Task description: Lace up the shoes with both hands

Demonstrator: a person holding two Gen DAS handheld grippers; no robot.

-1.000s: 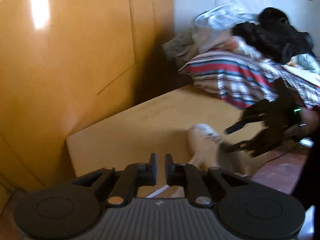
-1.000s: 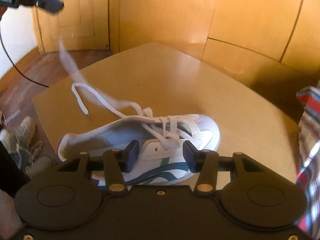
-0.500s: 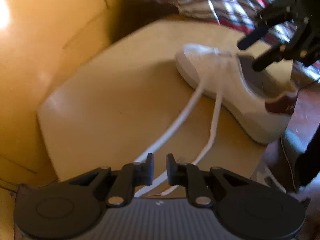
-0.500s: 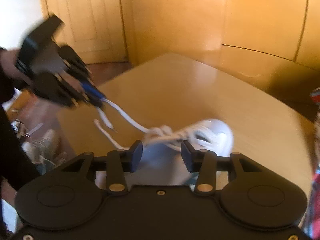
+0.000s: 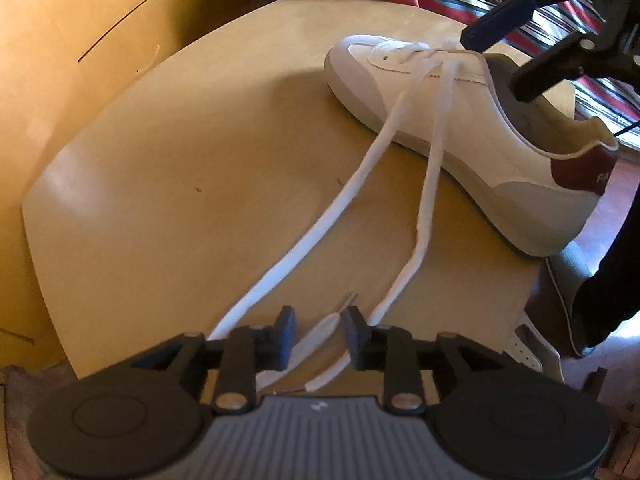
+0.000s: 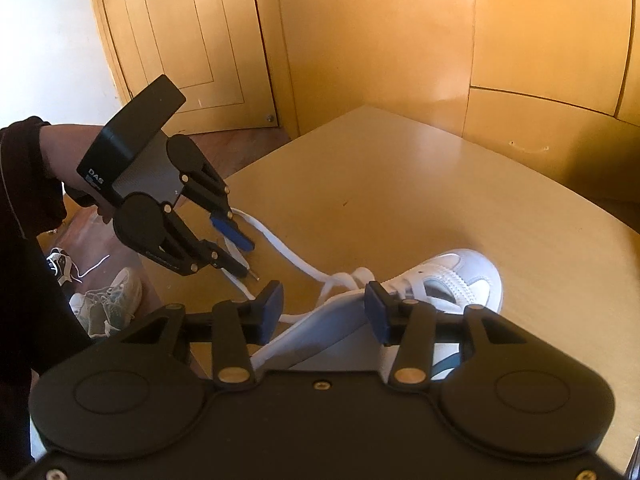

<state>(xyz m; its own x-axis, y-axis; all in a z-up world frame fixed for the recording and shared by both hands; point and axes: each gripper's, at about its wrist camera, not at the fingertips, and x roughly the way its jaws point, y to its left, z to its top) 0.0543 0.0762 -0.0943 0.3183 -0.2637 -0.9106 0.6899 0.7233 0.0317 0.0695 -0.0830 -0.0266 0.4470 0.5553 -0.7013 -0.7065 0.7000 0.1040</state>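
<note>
Left tool point(image 5: 316, 326) dropped low over light wooden table point(image 5: 160, 184), jaws slightly apart, flat white lace end point(image 5: 320, 330) loose between. Right tool point(image 6: 324, 300) opening, empty, over white leather sneaker point(image 6: 452, 284). Lacing resumes from regrasp.
</note>
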